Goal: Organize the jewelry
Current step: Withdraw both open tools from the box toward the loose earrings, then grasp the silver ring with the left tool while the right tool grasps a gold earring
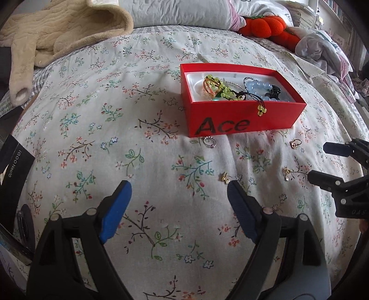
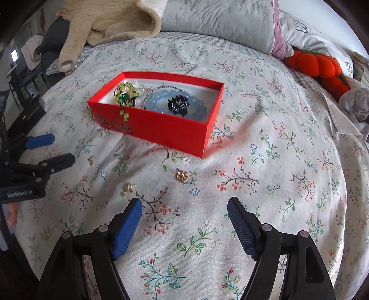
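Observation:
A red box (image 1: pixel 244 117) marked "Ace" sits on the floral bedspread; it also shows in the right wrist view (image 2: pixel 166 131). It holds a blue bead bracelet (image 2: pixel 159 98), a green bead piece (image 2: pixel 125 92) with a tassel over the wall, and a black hair clip (image 2: pixel 178 103). Loose on the spread lie a silver ring (image 1: pixel 209 141), gold earrings (image 1: pixel 224 177) (image 1: pixel 286 173) and a gold ring (image 1: pixel 295 143). My left gripper (image 1: pixel 180 196) is open and empty, just short of one earring. My right gripper (image 2: pixel 184 212) is open and empty, near gold pieces (image 2: pixel 182 175) (image 2: pixel 128 189).
A beige fleece blanket (image 1: pixel 57 30) and grey pillows (image 2: pixel 219 20) lie at the head of the bed. An orange plush (image 2: pixel 316 64) and crumpled clothes (image 1: pixel 322 48) lie at the right. A black box (image 1: pixel 11 163) rests at the bed's left edge.

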The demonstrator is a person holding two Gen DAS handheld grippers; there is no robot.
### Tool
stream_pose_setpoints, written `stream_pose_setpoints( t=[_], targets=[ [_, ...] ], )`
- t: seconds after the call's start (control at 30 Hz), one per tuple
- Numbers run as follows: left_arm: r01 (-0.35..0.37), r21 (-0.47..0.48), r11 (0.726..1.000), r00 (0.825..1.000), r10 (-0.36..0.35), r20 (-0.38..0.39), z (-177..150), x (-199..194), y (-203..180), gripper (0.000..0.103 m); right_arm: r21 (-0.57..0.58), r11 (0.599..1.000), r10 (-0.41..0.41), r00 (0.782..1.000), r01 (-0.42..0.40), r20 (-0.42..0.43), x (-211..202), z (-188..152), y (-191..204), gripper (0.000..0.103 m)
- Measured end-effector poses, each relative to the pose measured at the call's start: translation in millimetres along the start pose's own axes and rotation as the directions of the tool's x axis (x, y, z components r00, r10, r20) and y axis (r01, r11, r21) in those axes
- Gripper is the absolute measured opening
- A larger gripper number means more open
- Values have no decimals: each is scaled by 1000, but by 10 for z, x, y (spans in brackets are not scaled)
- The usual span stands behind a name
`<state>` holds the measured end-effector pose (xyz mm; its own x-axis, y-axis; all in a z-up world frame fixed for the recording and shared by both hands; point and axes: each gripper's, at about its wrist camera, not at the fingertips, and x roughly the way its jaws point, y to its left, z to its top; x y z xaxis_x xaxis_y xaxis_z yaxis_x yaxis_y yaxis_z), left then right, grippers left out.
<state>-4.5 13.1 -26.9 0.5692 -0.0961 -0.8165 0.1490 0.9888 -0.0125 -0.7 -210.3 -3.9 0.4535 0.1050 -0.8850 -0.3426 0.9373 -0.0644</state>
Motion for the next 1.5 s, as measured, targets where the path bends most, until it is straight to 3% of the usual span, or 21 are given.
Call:
stream_pose_setpoints(
  t=[0.13,0.2,0.27,0.4,0.67,0.93,1.17,1.4,1.5],
  targets=[
    [12,24,1000,999,-11,-30,-73,92,-15,85,-42,999,8,999,-10,-42,124,-125,108,78],
    [9,35,999,998,-7,-54,-110,165,-28,85,-54,999,6,999,-9,-49,170,-156,135,83],
    [2,43,999,999,0,-52,-137,198,-36,85,-38,999,1,999,-2,-42,199,-165,111,87],
    [9,54,998,999,-6,-53,-118,202,-45,88,52,997,68,996,-65,-56,270,-149,-52,88],
    [17,18,1000,1000,-16,-21,10,182,42,87,89,994,56,998,-57,10,333,-81,-234,88],
    [84,6,996,996,-84,-36,151,266,9,88,92,995,24,999,-27,37,394,23,-225,86],
    [137,4,991,990,-137,-44,239,332,-64,86,70,997,35,998,-40,60,406,121,-142,57],
    [178,16,984,982,-177,-66,276,384,-133,66,25,996,88,994,-89,60,420,186,-62,18],
    [187,22,982,980,-185,-73,293,400,-145,58,12,996,92,994,-93,55,423,193,-31,14]
  ],
)
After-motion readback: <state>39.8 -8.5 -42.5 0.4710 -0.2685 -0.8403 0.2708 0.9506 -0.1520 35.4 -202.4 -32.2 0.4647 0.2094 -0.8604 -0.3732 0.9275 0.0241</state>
